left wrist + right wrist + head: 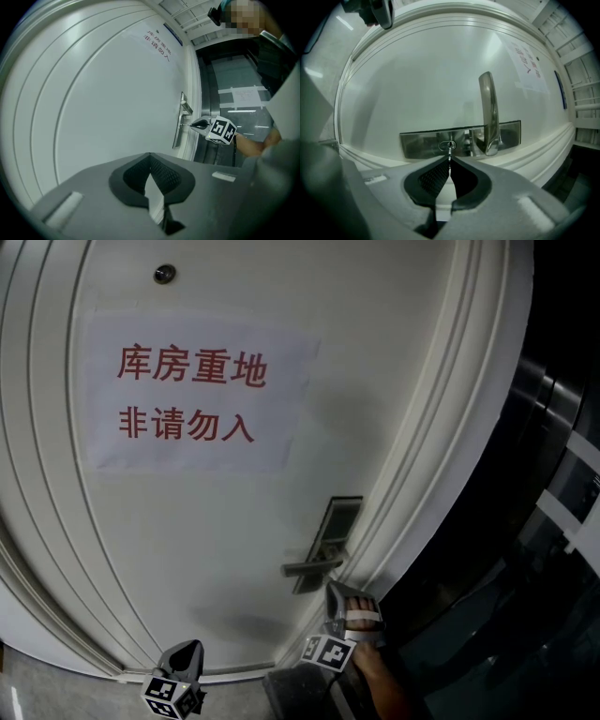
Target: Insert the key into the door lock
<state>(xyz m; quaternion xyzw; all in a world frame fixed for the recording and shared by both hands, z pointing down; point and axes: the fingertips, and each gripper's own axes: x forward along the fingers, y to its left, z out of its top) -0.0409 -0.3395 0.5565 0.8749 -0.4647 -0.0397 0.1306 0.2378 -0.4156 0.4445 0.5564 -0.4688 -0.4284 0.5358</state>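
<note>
At the lock plate point(417, 144), the right tool point(450, 159), clamped tight on the key point(449, 152), holds its tip at the keyhole point(446, 146); insertion seems begun, needing a straight, level push inward.

left gripper point(150, 155): matte grey shell; black cross-hatched pads point(164, 176); pale rectangular insets point(63, 210) | right gripper point(450, 158): same grey shell; black pads; white band point(363, 616), lower centre | marker cubes point(172, 697): white; black square patterns; one per gripper, bottom of head view

Gripped key point(449, 153), apparently entering lock point(446, 146)
</note>
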